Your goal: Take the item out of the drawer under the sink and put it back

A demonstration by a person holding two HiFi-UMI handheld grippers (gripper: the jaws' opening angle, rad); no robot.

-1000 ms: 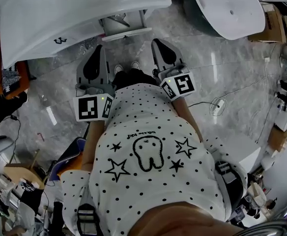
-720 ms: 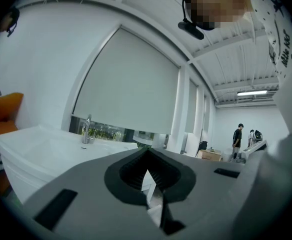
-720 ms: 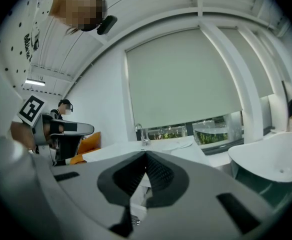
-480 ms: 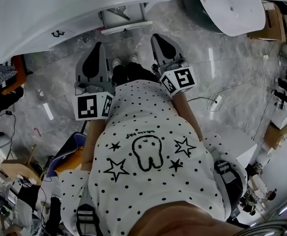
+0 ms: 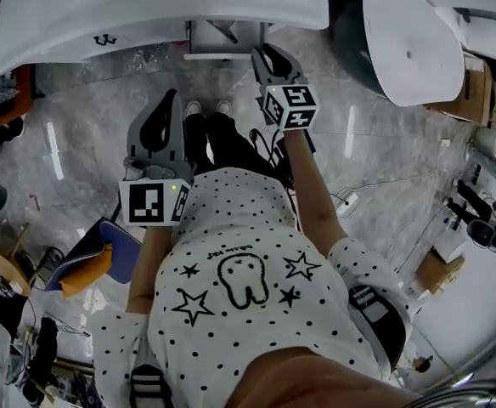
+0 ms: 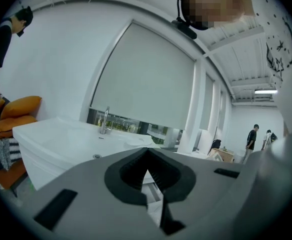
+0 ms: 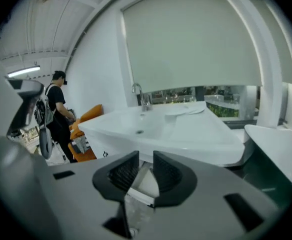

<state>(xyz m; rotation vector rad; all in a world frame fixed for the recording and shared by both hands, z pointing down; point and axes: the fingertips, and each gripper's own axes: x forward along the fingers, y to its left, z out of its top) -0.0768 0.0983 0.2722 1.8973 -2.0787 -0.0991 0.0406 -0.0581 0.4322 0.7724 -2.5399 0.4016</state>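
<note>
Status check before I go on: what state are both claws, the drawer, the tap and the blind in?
Left claw: shut, empty.
Right claw: open, jaws have just been opening, nothing between them.
Drawer: looks pulled out from under the sink.
Tap: no water seen running.
Blind: drawn most of the way down.

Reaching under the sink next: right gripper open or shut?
Open. On the right gripper the jaws have just been opening; they stand apart, nothing held between them.
</note>
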